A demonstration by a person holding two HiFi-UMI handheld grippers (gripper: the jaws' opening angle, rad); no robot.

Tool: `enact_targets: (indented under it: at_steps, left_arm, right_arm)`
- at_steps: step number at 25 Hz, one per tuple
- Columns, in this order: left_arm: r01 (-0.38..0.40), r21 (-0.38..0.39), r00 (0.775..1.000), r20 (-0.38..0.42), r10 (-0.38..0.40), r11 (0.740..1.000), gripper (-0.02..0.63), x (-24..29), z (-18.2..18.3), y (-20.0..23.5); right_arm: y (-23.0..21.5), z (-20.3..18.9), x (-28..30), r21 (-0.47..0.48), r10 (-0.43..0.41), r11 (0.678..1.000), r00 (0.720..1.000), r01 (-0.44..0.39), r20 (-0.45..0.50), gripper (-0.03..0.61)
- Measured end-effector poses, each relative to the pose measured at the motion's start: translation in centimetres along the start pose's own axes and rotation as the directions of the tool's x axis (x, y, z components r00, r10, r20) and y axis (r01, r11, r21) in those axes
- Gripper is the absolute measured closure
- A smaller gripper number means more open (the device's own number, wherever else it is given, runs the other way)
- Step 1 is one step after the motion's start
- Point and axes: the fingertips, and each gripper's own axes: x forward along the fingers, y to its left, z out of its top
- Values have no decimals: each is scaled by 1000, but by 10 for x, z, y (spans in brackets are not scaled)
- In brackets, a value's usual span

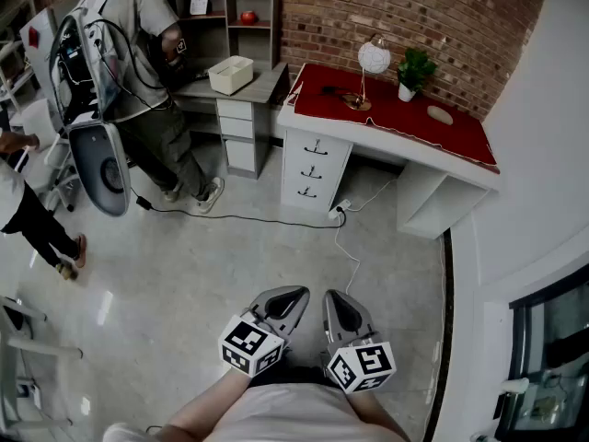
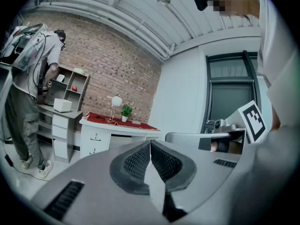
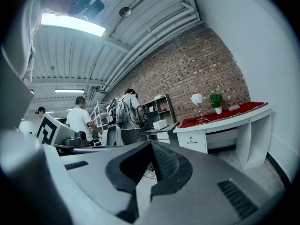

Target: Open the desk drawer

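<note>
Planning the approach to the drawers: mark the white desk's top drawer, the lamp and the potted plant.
top drawer [image 1: 317,145]: head view, on its front at the handle.
lamp [image 1: 374,57]: head view, on the white globe shade.
potted plant [image 1: 416,65]: head view, on the leaves.

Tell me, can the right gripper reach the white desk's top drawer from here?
Probably not yet. The right gripper, jaws shut, is near the person's body; the top drawer lies far across the floor. Only a thin cable lies between, so stepping closer should do.
</note>
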Motion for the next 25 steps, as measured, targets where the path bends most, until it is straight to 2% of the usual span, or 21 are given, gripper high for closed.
enact_targets:
  at_steps: [10,19,25]
  left_arm:
    - [-10,-16,1000,-21,9,1000,601,-12,-8,-6]
    - [-6,-17,1000,-25,5,1000,601,-17,-9,-9]
    - [7,-14,1000,-14,-8,1000,601,-24,-7,-11]
  right_arm:
    - [0,-9,-13,15,-29,999,999,30,-28,561]
    - [0,1,-17,27,-54,998,998,53,26,561]
    - [2,-2,-18,32,-72,997,997,71,26,561]
